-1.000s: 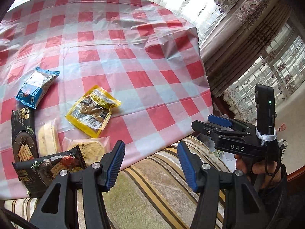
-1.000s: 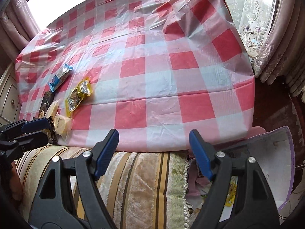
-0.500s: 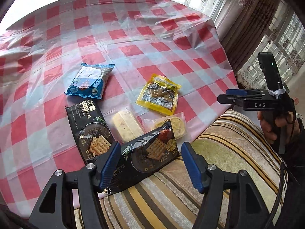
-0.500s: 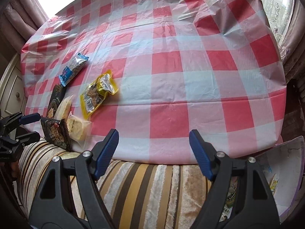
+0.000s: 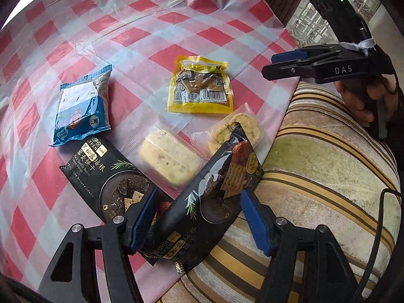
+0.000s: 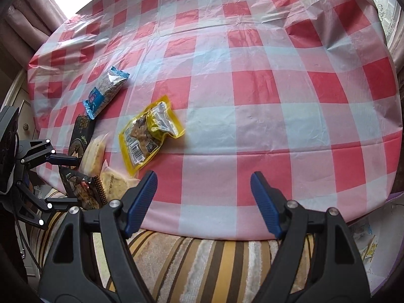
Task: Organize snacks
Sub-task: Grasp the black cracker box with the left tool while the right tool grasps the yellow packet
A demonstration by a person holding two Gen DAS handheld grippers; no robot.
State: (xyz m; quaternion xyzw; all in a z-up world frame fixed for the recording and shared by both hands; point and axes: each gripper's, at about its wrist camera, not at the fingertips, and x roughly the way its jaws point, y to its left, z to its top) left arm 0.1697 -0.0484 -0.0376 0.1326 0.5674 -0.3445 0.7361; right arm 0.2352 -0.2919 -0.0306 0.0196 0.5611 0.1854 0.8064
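Snacks laid out near the front edge of a checked tablecloth, with both grippers released.

From the left wrist, the left gripper (image 5: 199, 217) is seen spread around the black cracker pack (image 5: 212, 202) overhanging the tablecloth (image 5: 176, 25) edge; its jaws have just been opening, and pad contact cannot be told. Beyond that pack lie two clear-wrapped pastries (image 5: 169, 161), a second black pack (image 5: 108, 179), a blue packet (image 5: 83, 103) and a yellow pouch (image 5: 199, 88). From the right wrist, the right gripper (image 6: 203, 202) is held agape, with nothing between its jaws, over the striped cushion (image 6: 202, 265), right of the yellow pouch (image 6: 149, 131).
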